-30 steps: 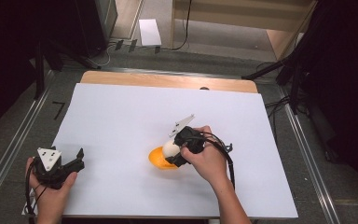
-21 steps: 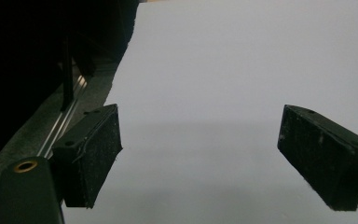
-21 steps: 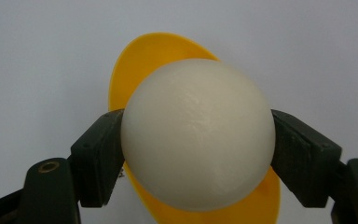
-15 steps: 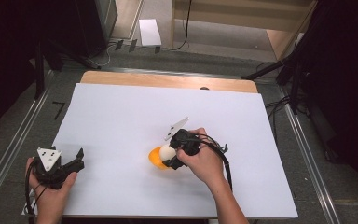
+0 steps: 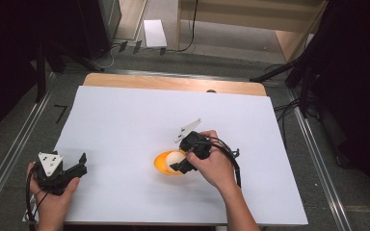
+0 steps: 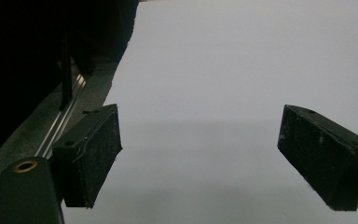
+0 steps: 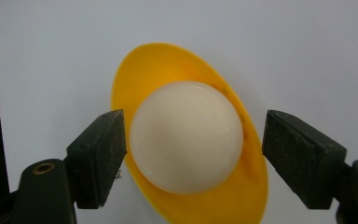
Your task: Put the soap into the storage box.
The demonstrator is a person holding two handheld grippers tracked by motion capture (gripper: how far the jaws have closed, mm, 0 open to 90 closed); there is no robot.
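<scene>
Right tongs (image 7: 191,154) open astride a white ball (image 7: 185,137) in a yellow bowl (image 7: 168,65); off-centre closing may roll it out. Left tongs (image 6: 200,158) open, empty.

Both grippers are black, the left gripper (image 5: 79,163) and right gripper (image 5: 178,166) each topped by a grey triangular plate. Black cables trail from them. Forearms are bare, sleeveless.

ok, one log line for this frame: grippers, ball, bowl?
right gripper: open, fingers either side of white ball | ball: in yellow bowl | left gripper: open, idle over white sheet
</scene>
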